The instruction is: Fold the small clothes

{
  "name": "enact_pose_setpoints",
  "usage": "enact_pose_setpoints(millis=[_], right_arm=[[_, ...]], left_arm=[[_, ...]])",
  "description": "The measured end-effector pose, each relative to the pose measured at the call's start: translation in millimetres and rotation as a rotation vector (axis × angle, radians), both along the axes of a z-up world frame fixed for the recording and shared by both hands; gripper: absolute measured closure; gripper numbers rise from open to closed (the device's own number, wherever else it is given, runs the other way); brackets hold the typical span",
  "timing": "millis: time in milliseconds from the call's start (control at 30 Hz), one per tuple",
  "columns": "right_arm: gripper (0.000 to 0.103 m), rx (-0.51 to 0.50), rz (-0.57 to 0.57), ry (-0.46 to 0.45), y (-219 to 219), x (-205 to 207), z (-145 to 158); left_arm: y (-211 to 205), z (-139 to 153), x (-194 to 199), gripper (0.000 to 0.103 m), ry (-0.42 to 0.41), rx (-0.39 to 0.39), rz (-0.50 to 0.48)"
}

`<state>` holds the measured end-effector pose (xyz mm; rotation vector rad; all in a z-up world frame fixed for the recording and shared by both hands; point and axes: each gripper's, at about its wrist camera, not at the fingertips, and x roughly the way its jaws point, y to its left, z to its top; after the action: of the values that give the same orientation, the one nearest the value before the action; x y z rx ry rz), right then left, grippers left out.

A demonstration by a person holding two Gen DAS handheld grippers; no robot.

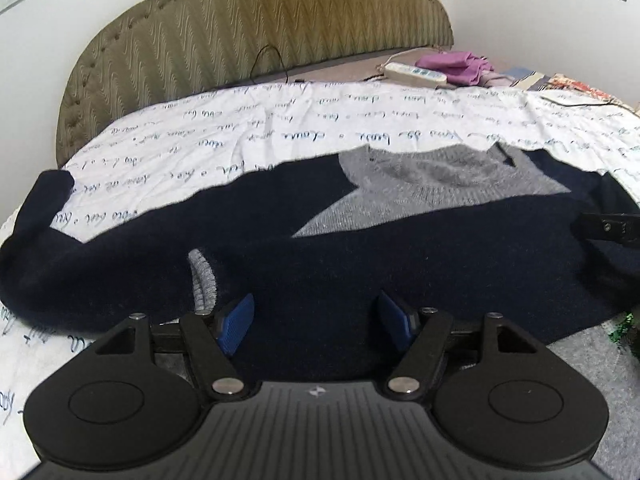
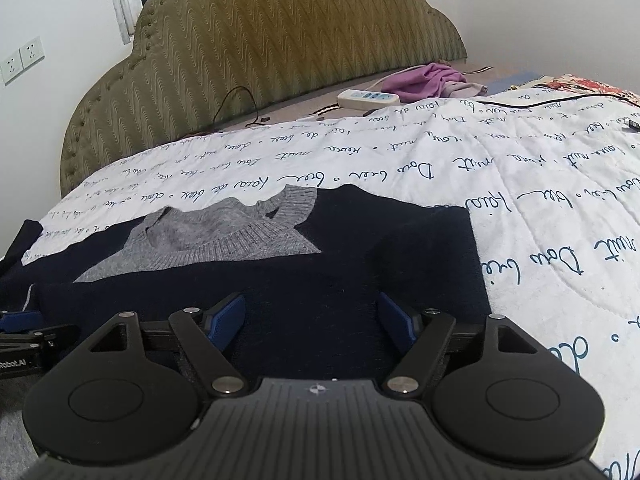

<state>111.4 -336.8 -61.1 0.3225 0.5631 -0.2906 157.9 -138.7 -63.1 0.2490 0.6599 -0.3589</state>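
We held the left gripper [image 1: 316,322] with its blue pads spread wide over the dark cloth, pinching nothing, and the right gripper [image 2: 312,324] stood just as wide, also empty. The navy sweater [image 2: 352,264] lay flat on the white script-printed quilt [image 2: 540,184], its grey collar [image 2: 224,232] toward the headboard [image 2: 280,40], one sleeve [image 1: 44,204] stretched out to the left.

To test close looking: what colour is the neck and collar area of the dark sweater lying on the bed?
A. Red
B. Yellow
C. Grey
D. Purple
C: the sweater is navy, with a grey ribbed collar and yoke, seen in both wrist views.
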Motion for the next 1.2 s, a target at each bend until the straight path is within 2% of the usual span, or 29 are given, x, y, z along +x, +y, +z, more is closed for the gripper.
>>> enact_pose_setpoints(millis=[133, 200, 233, 267, 433, 567, 667, 700, 833, 900, 1067, 1200], right_arm=[[0.027, 0.007, -0.002, -0.007, -0.2, -1.0, -0.2], [0.027, 0.009, -0.002, -0.009, -0.3, -1.0, -0.4], [0.026, 0.007, -0.001, -0.007, -0.3, -0.9, -0.4], [0.026, 0.003, -0.001, -0.005, 0.1, -0.7, -0.4], [0.023, -0.02, 0.005, 0.008, 4.0, 1.1, 0.1], [0.02, -0.022, 0.012, 0.009, 5.0, 2.1, -0.1], [0.019, -0.027, 0.015, 0.013, 6.2, 3.0, -0.2], [0.018, -0.031, 0.015, 0.016, 7.1, 3.5, -0.2], [0.015, -0.055, 0.021, 0.033, 10.8, 6.1, -0.3], [0.014, -0.061, 0.023, 0.037, 11.4, 7.0, -0.4], [0.013, -0.058, 0.026, 0.035, 11.1, 6.5, -0.7], [0.011, -0.05, 0.03, 0.031, 10.3, 6.4, -0.8]], left_arm=[[21.3, 20.3, -10.0, 0.033, -0.066, -0.014, 0.026], [41.4, 35.5, -13.2, 0.03, -0.106, -0.047, 0.056], [54.2, 43.4, -12.9, 0.025, -0.122, -0.07, 0.076], [65.6, 49.4, -11.4, 0.02, -0.133, -0.083, 0.1], [121.6, 69.5, 11.1, 0.014, -0.175, -0.083, 0.272], [159.9, 64.2, 40.0, 0.014, -0.142, -0.018, 0.41], [188.1, 55.9, 65.1, 0.014, -0.095, -0.033, 0.453], [199.7, 54.5, 77.8, 0.014, -0.072, -0.054, 0.48], [254.0, 51.1, 125.8, 0.014, 0.037, -0.243, 0.633], [269.6, 49.1, 144.7, 0.014, 0.059, -0.273, 0.68], [261.3, 52.7, 167.3, 0.014, 0.01, -0.189, 0.602], [222.5, 49.3, 180.1, 0.014, -0.078, -0.018, 0.523]])
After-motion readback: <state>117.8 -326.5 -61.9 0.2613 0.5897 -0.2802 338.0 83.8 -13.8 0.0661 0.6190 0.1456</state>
